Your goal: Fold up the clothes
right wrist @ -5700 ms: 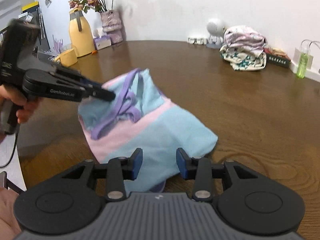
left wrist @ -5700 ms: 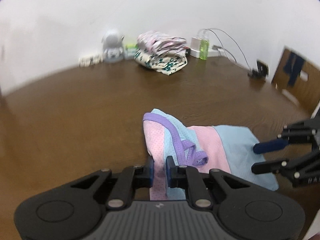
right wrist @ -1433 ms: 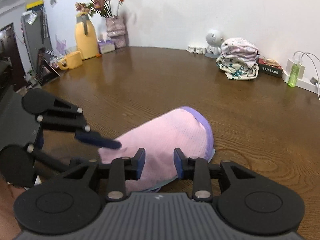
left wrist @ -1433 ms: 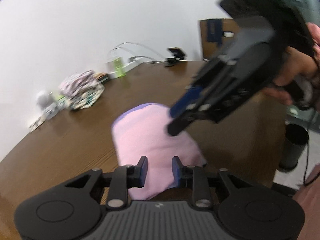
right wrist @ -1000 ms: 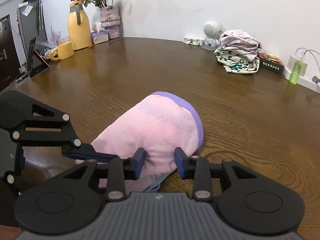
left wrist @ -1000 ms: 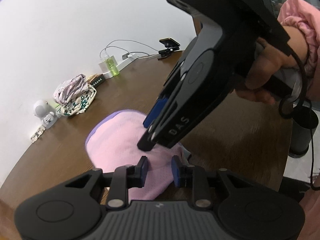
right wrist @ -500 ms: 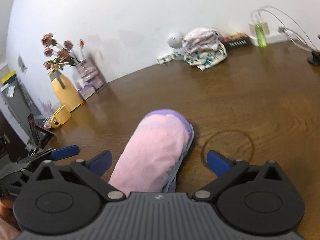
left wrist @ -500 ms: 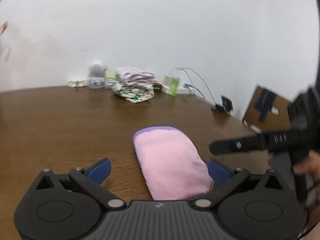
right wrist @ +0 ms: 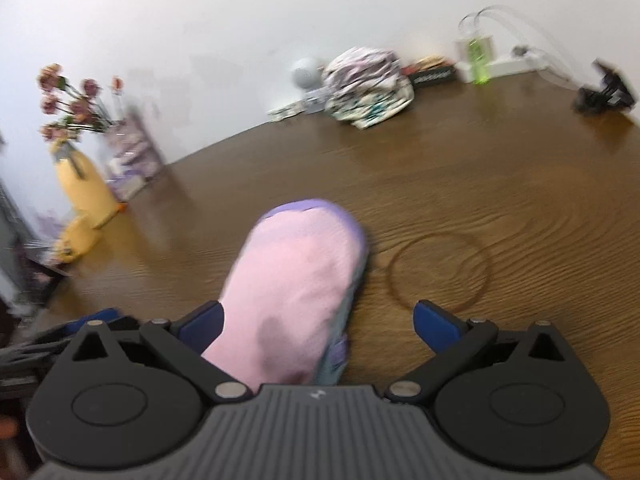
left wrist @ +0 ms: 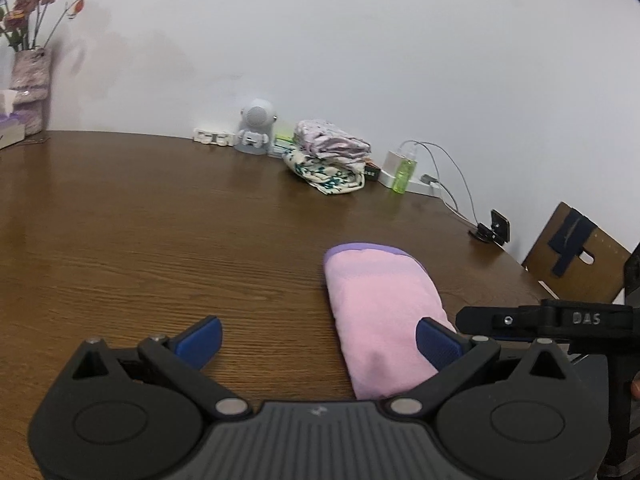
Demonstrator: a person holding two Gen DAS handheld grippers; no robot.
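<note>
Here the brown surface [left wrist: 160,240] carries the folded pink garment [left wrist: 380,312], its long axis running away from both tongs. The right tongs [right wrist: 316,326] straddle its near end, closer than the left tongs [left wrist: 318,340]; both stand wide apart, empty.

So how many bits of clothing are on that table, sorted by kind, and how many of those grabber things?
Freshly folded pink garment: 1
Folded patterned clothes stacked by the wall: 2, as far as I can tell
Hand-held tools, jaws wide open: 2, left tool and right tool
Total: 5
</note>
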